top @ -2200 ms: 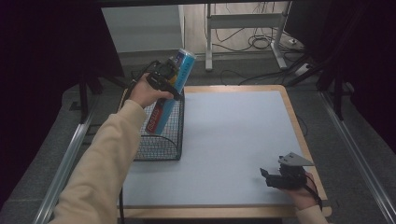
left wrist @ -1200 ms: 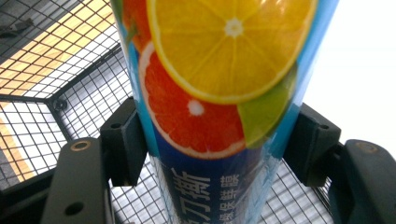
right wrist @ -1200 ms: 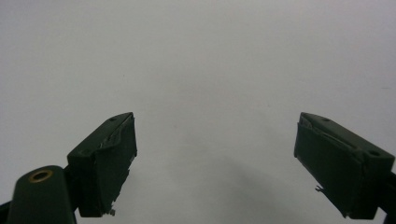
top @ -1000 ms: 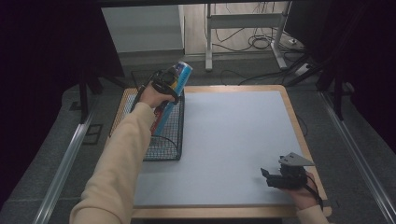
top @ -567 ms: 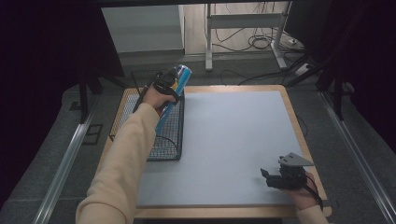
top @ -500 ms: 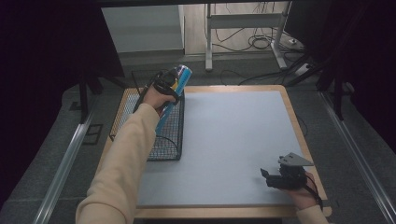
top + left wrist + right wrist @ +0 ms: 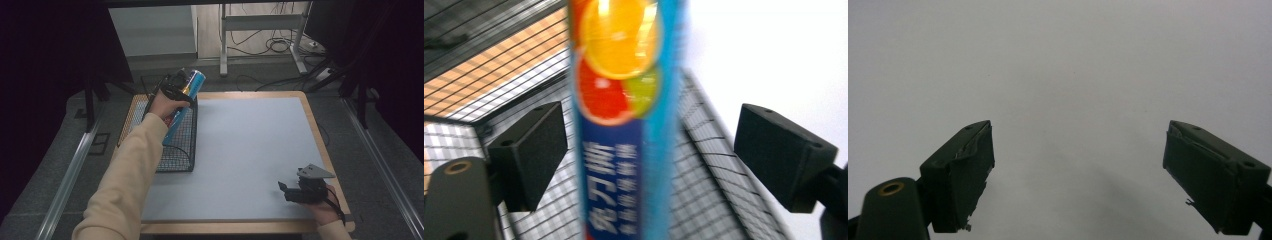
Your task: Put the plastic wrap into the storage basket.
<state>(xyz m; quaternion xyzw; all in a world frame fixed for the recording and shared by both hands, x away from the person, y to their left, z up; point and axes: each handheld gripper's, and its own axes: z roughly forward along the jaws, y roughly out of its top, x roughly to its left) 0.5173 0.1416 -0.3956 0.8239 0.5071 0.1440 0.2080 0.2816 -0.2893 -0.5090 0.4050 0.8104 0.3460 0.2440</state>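
Left gripper view: left gripper (image 7: 649, 150) with jaws just swung wide apart, pads (image 7: 531, 152) clear of the tall blue box of cling film (image 7: 624, 120) standing between them, so no grip now. Box blurred, long axis running up and away from the jaws, lower end down inside the black wire basket (image 7: 724, 190). High view: left gripper (image 7: 175, 86) up at the top of the box (image 7: 186, 100), which leans tilted in the basket (image 7: 172, 145) at the desk's left edge, top end toward the far left corner. Right gripper (image 7: 292, 192) near the desk's (image 7: 250, 145) near right corner, well apart from the box, jaws wide apart and empty over bare white surface in the right gripper view (image 7: 1078, 165). Left hand (image 7: 162, 105) clearly the nearer. Judged: withdrawal wanted straight back along the box's axis; basket wires close on either side, a sideways drift likely to nudge the box over.
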